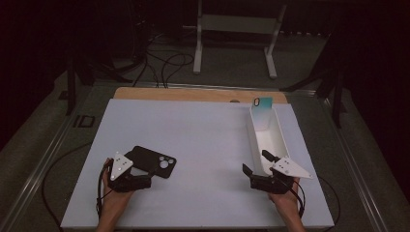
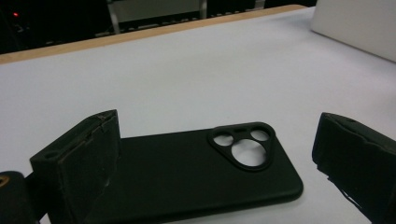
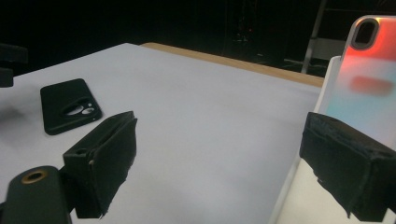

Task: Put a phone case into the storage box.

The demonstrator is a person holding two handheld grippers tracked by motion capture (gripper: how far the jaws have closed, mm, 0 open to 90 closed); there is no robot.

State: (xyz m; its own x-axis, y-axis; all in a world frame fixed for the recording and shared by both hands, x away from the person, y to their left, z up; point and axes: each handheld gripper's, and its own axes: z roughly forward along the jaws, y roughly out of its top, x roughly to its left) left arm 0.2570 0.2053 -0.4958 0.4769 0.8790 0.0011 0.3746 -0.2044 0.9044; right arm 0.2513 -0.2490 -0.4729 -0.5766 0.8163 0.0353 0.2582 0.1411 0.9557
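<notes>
Dim room, white worktop (image 1: pixel 203 140). Black phone case (image 2: pixel 196 172) flat near left edge, between spread left gripper (image 2: pixel 219 163) jaws. Judged light, flexible, slippery; best pinched across long edges. Right gripper (image 1: pixel 263 170) spread beside white tray (image 1: pixel 280 137).

The left hand (image 1: pixel 112 195) entered from the bottom edge of the high view and held the left gripper (image 1: pixel 126 175) low over the near left part of the table, its grey three-cornered plate on top and its cable trailing back past the wrist; in the left gripper view its two black jaws stood wide apart. The right hand (image 1: pixel 285 198) likewise entered from the bottom edge and held the right gripper (image 1: pixel 257 169) at the near right, aimed forward and slightly leftward. Its jaws also stood well apart, with nothing gripped between them.
</notes>
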